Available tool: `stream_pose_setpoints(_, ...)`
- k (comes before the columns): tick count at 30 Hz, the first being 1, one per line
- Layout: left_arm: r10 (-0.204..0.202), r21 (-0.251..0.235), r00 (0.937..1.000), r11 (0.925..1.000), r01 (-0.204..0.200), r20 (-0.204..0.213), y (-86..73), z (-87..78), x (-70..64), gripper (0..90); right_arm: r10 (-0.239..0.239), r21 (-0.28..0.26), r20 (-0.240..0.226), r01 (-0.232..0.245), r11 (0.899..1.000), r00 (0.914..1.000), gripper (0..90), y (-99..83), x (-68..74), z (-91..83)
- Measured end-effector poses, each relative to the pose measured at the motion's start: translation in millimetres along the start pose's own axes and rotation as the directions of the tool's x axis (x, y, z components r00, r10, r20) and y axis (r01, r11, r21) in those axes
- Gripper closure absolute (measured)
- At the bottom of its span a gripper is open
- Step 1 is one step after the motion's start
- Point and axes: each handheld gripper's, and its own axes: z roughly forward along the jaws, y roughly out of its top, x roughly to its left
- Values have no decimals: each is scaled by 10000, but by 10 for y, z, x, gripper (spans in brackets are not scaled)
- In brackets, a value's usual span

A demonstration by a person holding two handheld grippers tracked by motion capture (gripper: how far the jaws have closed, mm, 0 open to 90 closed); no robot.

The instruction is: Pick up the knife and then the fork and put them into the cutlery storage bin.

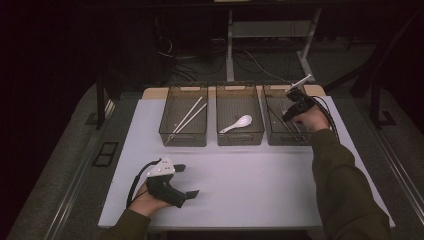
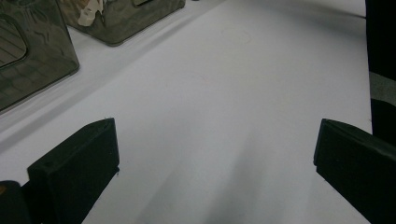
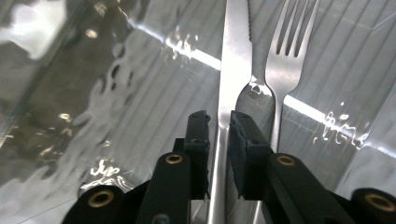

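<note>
We should keep the right gripper [image 3: 218, 122] square on the knife [image 3: 235, 56] and lift straight, so it clears the fork [image 3: 286, 60] lying just beside it in the right bin [image 1: 270, 131]. Its jaws are nearly shut, pinching the knife's handle. Our left gripper [image 2: 217, 163] rests wide open and empty over the table [image 2: 243, 93].

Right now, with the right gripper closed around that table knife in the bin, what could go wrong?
1. The right gripper pinches the shiny steel table knife on its thin, smooth handle; it may slip or swing.
2. The steel fork lies right beside the knife, seemingly touching it, and could get dragged.
3. The hand is low inside the smoky translucent plastic bin, so the knife might catch the wall on lifting.
</note>
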Motion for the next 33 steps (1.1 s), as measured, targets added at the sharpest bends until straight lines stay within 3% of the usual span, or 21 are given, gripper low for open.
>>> stream_pose_setpoints(9,15,37,10000,10000,-15,-12,3,7,5,0,23,-934,-484,-68,9956,9988,645,-71,-32,-154)
stream_pose_setpoints(14,5,69,10000,10000,-5,-36,4,11,1,0,-54,-1519,-669,-48,9884,9977,575,-149,-37,-237)
stream_pose_setpoints(26,-3,75,9999,10000,4,-106,-7,-1,1,0,-657,-2565,-1012,377,9658,9927,468,-319,27,-435)
stream_pose_setpoints(30,-35,28,9999,10000,35,-123,-4,-4,2,0,-821,-2929,-999,496,9549,9916,430,-409,81,-503)
stream_pose_setpoints(33,15,76,10000,10000,-14,-96,0,5,5,0,-996,-3368,-1156,553,9399,9883,409,-496,118,-556)
